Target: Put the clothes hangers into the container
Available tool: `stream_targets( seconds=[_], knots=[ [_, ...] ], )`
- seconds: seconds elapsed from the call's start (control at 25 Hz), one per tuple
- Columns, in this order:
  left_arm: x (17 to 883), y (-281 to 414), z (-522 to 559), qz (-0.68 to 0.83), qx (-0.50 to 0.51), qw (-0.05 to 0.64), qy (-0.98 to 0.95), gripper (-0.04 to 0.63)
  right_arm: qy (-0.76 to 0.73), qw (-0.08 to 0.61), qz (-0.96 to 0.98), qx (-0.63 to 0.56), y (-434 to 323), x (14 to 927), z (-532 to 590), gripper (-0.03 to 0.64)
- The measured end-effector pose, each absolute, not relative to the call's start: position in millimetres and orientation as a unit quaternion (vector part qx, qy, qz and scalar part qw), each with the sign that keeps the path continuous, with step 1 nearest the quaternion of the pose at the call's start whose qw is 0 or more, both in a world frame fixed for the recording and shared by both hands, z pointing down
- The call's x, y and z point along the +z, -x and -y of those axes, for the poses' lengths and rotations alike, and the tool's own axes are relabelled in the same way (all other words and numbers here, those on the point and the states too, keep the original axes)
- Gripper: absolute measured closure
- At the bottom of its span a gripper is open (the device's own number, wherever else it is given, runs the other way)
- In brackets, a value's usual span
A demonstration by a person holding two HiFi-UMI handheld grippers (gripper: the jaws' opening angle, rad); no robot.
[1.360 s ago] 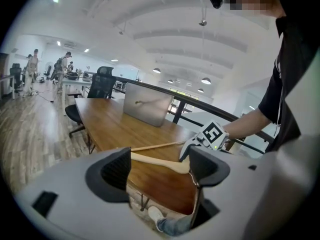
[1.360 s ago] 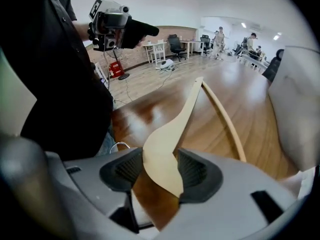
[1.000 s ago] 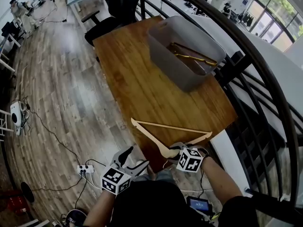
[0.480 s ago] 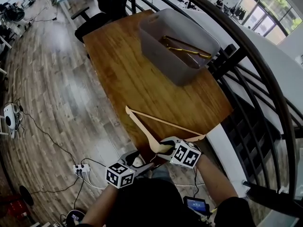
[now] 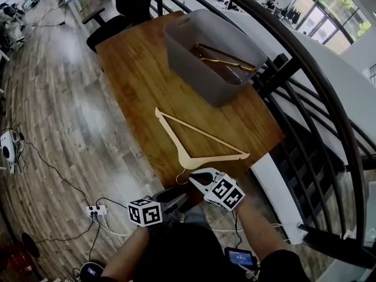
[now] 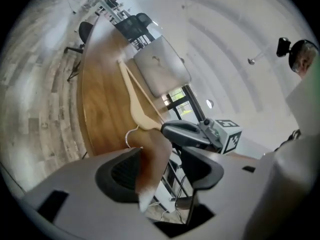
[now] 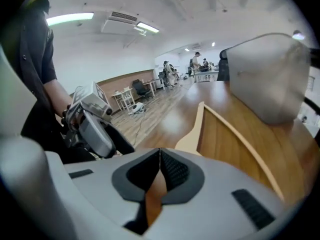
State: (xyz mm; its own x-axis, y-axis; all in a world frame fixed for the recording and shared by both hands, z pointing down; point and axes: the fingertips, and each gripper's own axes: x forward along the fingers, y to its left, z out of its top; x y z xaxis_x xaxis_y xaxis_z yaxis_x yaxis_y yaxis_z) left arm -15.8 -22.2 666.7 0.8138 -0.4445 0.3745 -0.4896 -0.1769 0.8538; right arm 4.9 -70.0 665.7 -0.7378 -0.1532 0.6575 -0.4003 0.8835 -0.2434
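A pale wooden hanger (image 5: 214, 157) lies flat on the wooden table (image 5: 135, 75) near its front edge, with its metal hook (image 5: 179, 178) toward me. My right gripper (image 5: 194, 177) sits just behind the neck. Its jaws have just been closing and now stand shut (image 7: 159, 151) with nothing seen between them; the hanger (image 7: 199, 126) lies right in front. My left gripper (image 5: 176, 197) hangs lower, by the table edge. Its jaws (image 6: 162, 154) have just been closing too but are still apart and empty. The grey container (image 5: 194, 57) at the far end holds gold hangers (image 5: 226, 60).
A black curved railing (image 5: 294, 69) runs along the table's right side. An office chair (image 5: 132, 4) stands beyond the far end. On the wood floor to the left lie cables and a power strip (image 5: 94, 211).
The hanger was lifted in my right gripper and now lies on the table, farther forward. The right jaws have shut. My left gripper sank and rolled toward the table edge.
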Motion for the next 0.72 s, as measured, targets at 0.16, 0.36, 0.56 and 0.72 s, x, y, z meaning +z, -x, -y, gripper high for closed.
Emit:
stream_targets(
  seconds=[0.16, 0.36, 0.56, 0.72],
  knots=[
    [664, 27, 25, 0.321, 0.05, 0.532, -0.782, 0.333, -0.162, 0.373, 0.902, 0.146, -26, 678, 84, 0.486],
    [663, 38, 27, 0.346, 0.063, 0.512, -0.784, 0.331, -0.131, 0.455, 0.878, 0.074, -43, 703, 107, 0.323],
    [664, 52, 23, 0.365, 0.061, 0.514, -0.774, 0.33, -0.091, 0.471, 0.873, 0.089, -30, 710, 113, 0.29],
    [666, 61, 22, 0.376, 0.064, 0.513, -0.769, 0.327, -0.067, 0.484, 0.868, 0.083, -18, 715, 109, 0.316]
  ],
)
